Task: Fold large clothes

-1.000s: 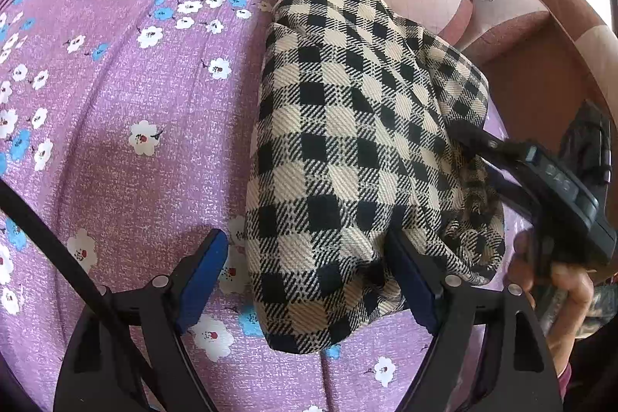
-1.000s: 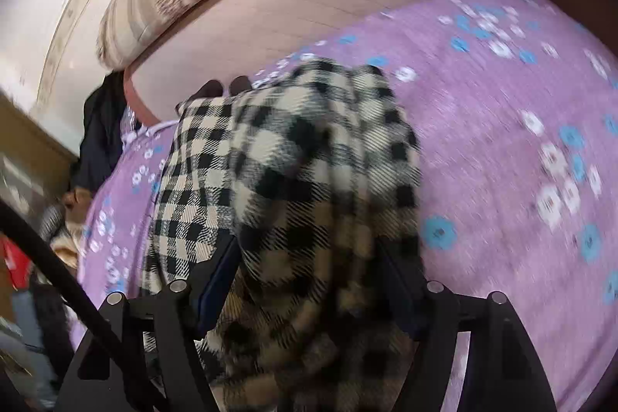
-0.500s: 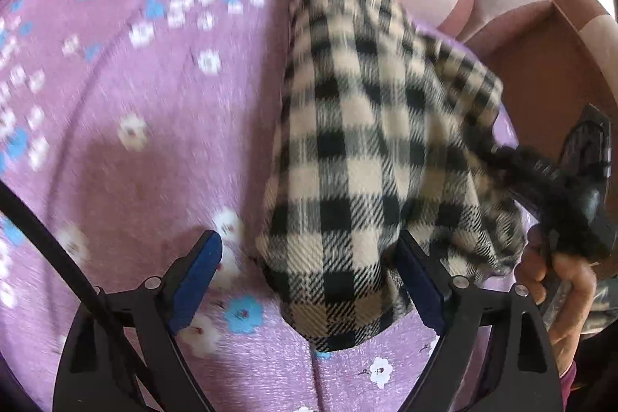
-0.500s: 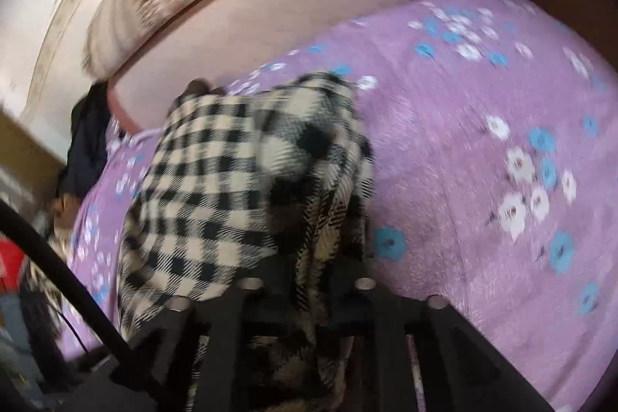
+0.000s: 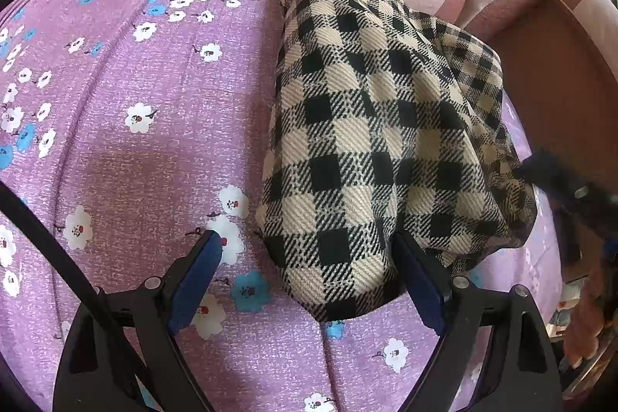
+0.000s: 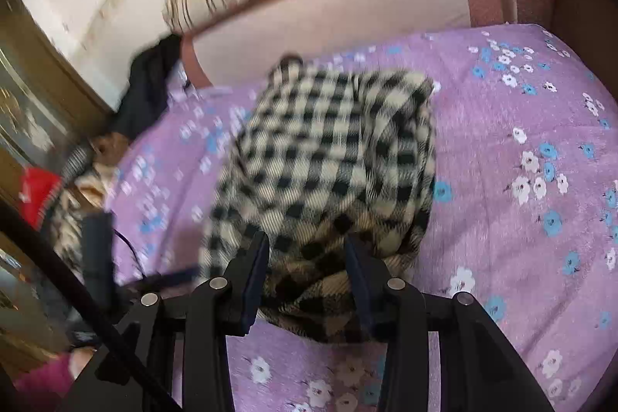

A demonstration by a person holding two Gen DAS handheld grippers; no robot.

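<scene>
The left tool point(image 5: 307, 259) stands wide open at the lower middle of its frame, the near corner of the folded checked garment point(image 5: 370, 141) lying between its blue pads, gripped by neither; the right tool point(image 6: 305, 257), half open, jaws just widening, straddles the garment's bunched edge; the garment lies on the purple floral bedspread point(image 5: 135, 149).

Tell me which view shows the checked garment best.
The left wrist view: the checked garment is sharp there, its folded shape lying whole on the purple bedspread. The right wrist view shows it blurred, its near end hidden behind the right claw.
</scene>
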